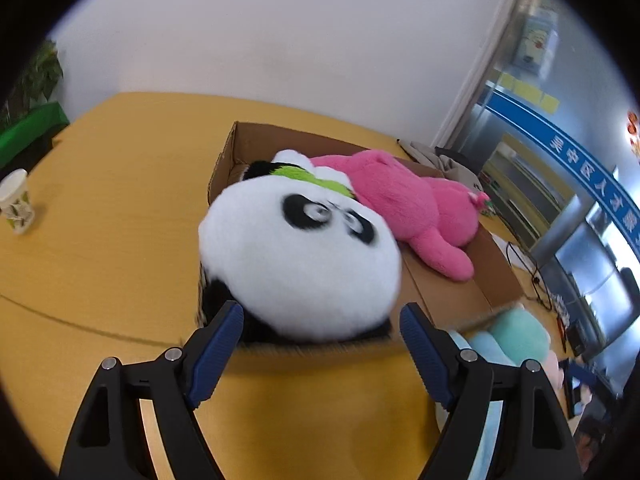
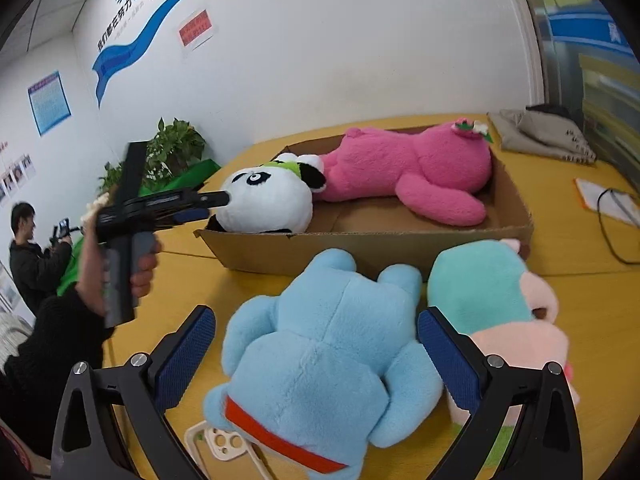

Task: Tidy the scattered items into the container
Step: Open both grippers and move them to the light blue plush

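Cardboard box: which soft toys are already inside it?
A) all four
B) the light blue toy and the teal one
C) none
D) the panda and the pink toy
D: the panda and pink toy lie inside the cardboard box; the light blue toy and teal toy lie on the table in front.

In your right view, the box point(image 2: 360, 248) sits at 12 o'clock, panda point(image 2: 268, 204) and bear point(image 2: 408, 172) inside; two toys point(image 2: 320, 360) lie before it.

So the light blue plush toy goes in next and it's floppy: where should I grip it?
Grip the light blue plush toy across its plump middle, from above: the open right hand-held gripper already straddles it as it lies flat.
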Demonstrator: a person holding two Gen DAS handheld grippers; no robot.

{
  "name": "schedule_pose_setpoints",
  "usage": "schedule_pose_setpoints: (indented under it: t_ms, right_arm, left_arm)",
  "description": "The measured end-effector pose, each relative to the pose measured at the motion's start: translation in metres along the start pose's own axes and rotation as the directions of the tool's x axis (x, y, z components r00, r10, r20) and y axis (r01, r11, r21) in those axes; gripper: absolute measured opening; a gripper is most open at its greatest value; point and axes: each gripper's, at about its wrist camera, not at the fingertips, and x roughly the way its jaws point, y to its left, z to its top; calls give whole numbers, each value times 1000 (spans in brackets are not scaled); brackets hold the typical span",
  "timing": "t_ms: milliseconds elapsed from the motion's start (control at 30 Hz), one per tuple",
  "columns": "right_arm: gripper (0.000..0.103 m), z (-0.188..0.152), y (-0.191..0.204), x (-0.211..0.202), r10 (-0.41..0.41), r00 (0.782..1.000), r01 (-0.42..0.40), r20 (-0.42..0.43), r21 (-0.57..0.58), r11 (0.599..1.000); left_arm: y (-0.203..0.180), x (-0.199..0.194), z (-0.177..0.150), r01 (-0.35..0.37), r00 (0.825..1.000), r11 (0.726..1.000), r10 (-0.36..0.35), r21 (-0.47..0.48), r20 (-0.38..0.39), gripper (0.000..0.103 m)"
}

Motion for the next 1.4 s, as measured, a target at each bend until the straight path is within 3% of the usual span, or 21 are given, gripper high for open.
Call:
schedule_pose_setpoints:
  t_ms: [100, 233, 400, 600, 900, 1033, 1233, 1400]
  right_arm:
    - [103, -3, -3, -5, 0, 1000, 0, 15, 3, 1000]
    - [103, -8, -10, -1, -19, 1000, 19, -18, -15, 1000]
    - [103, -14, -16, -6, -22, 999, 22, -34, -5, 1000]
    - [103, -20, -19, -4, -84, 995, 81, -62, -44, 996]
    - [103, -31, -25, 14, -58, 988, 53, -143, -36, 998]
    - [103, -36, -20, 29, -13, 983, 8, -183, -32, 999]
    - [103, -40, -9, 31, 7, 983, -22, -186, -82, 996]
    - [103, -41, 0, 28, 12, 984, -39, -179, -149, 988]
  left_arm:
    - [-31, -18, -27, 35, 999, 997, -36, 65, 5, 80]
    - [-58, -27, -54, 93, 996, 993, -92, 70, -14, 80]
    - [-80, -30, -70, 156, 988, 987, -155, 35, -21, 80]
    - [-107, -18, -78, 210, 977, 975, -205, 76, -65, 80]
    - [-111, 20, -81, 286, 950, 958, -281, 22, -139, 80]
    - [-108, 32, -81, 257, 956, 966, -252, 11, -149, 80]
    - [-103, 25, -79, 285, 949, 958, -278, 28, -151, 80]
    - [-77, 20, -61, 238, 967, 971, -236, 5, -99, 80]
